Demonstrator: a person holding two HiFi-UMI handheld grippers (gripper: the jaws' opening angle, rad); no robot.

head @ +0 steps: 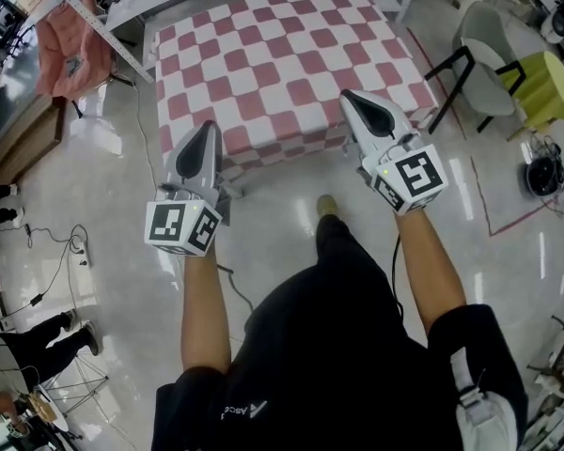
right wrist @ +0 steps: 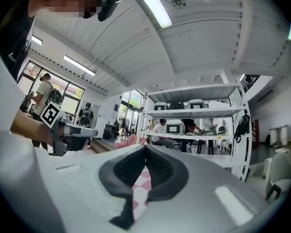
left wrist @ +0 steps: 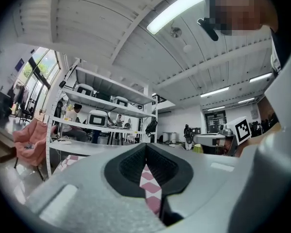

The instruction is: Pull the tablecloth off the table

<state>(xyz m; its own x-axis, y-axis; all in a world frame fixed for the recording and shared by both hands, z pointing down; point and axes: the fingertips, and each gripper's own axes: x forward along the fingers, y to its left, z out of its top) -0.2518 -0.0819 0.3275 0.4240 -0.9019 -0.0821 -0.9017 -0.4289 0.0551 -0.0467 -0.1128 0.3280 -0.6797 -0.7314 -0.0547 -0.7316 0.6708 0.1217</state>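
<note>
A pink-and-white checked tablecloth (head: 282,64) is seen spread across the upper middle of the head view. The table under it is wholly covered and its near hem hangs toward the pale floor (head: 94,186). The left gripper (head: 205,132) is held at the cloth's lower-left corner and the right gripper (head: 357,103) at its lower-right edge, both pointed up the frame toward the table.

In the left gripper view the jaws are shown fully closed, with a strip of checked fabric (left wrist: 150,188) pinched between the dark pads (left wrist: 128,166). The same is shown in the right gripper view, where a fold of the cloth (right wrist: 139,178) is clamped between closed pads (right wrist: 162,171).

The pull itself is judged to be the step in hand. The cloth has been gripped at two points, yet nearly all of it is still lying flat on the tabletop. For the next move, both grippers would need to be drawn evenly toward the lower edge of the frame, with the jaws kept closed and the feet stepped back, so that the fabric is slid off squarely and not skewed to one side.
</note>
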